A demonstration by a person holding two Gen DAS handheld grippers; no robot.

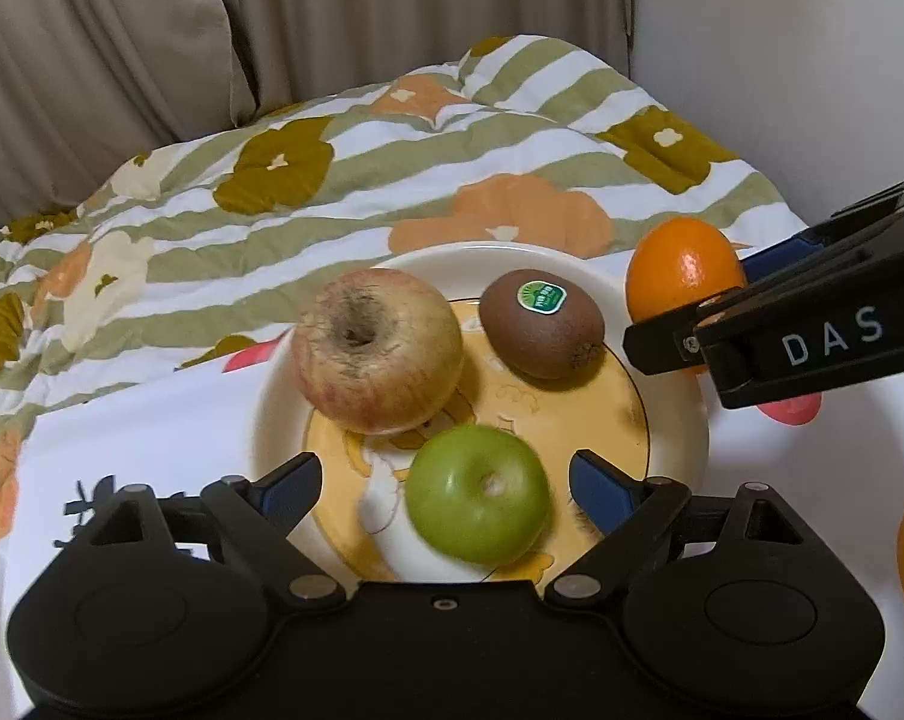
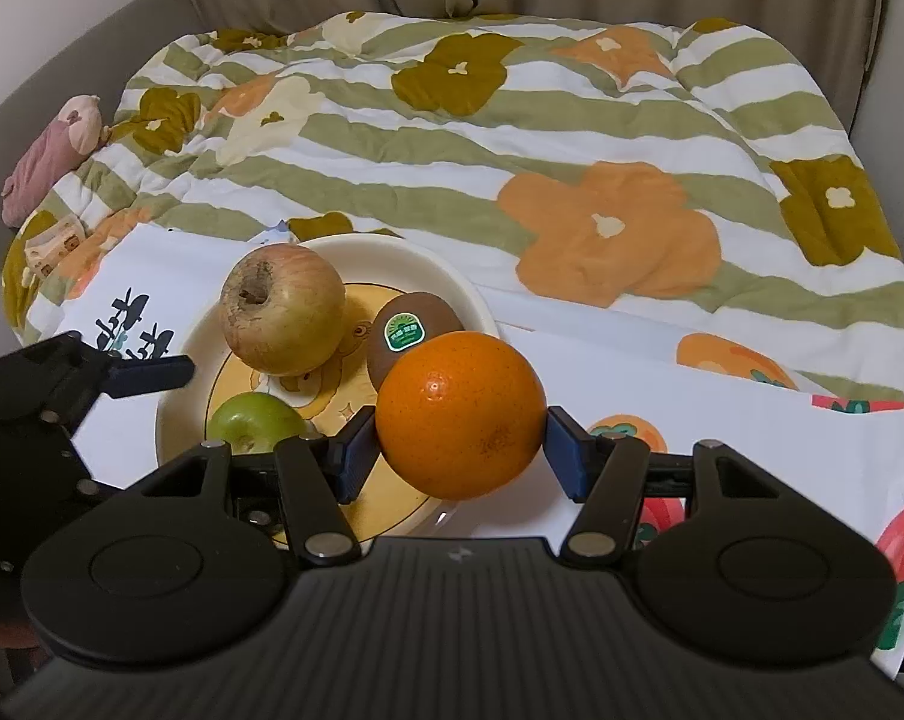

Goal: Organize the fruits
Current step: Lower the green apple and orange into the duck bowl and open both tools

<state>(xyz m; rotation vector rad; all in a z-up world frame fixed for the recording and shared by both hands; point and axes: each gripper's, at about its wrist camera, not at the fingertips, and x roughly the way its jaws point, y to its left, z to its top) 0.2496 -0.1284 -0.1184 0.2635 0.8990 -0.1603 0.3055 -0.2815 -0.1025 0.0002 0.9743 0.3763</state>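
The orange (image 2: 460,414) sits squeezed between the blue pads of the right gripper (image 2: 457,450), hanging just past the plate (image 2: 392,252) rim at about four o'clock — the plate's free patch lies toward ten o'clock from it; the gripper tilts steeply down. The left gripper (image 1: 446,480) stands wide apart over the plate, its pads clear of the green apple (image 1: 478,501) lying between them; red apple (image 1: 377,348) and kiwi (image 1: 541,324) rest behind.
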